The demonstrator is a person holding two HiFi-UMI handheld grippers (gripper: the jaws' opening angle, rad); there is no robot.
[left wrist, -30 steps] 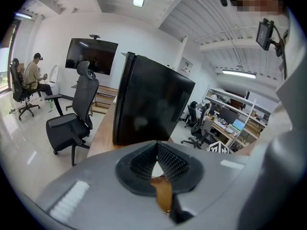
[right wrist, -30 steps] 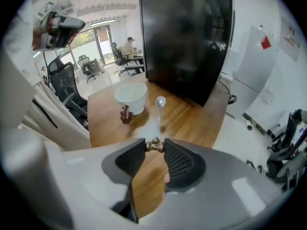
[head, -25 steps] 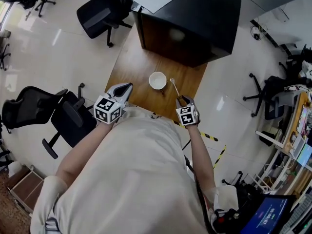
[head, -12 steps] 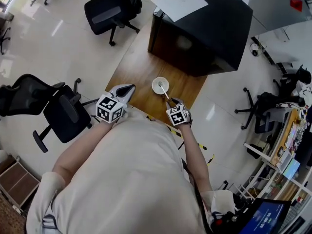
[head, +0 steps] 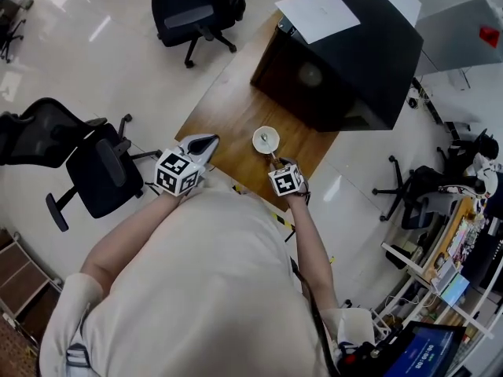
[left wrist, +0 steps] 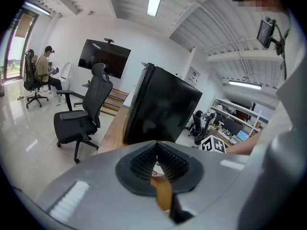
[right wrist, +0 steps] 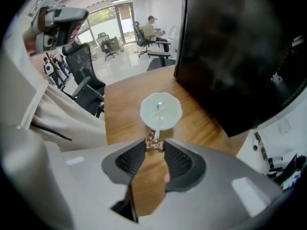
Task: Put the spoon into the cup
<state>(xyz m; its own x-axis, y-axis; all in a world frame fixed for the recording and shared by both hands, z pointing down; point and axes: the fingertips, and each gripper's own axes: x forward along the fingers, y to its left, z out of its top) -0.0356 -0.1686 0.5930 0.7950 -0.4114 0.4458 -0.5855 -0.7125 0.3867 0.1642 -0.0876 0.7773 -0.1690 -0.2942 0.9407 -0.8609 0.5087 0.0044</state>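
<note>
A white cup (head: 257, 134) stands on the wooden table (head: 228, 108), near its front edge. The spoon (right wrist: 159, 108) has its bowl inside the cup (right wrist: 170, 119), and its pale handle slants out over the rim toward me. My right gripper (right wrist: 154, 146) is shut on the brown ornate end of that handle, just short of the cup; in the head view this gripper (head: 276, 162) points steeply down. My left gripper (head: 206, 141) hovers over the table's left edge, left of the cup. Its jaws (left wrist: 156, 146) meet at the tips with nothing between them.
A big black cabinet (head: 350, 61) with a sheet of paper (head: 318, 12) on top stands on the table's far end, close behind the cup. Black office chairs (head: 192, 6) (head: 94, 171) stand on the shiny floor at the left. Desks and screens crowd the right edge.
My right gripper has carried the spoon leftward from beside the cup to over it, and the spoon's bowl now sits inside the cup. The left gripper has only drifted slightly.
</note>
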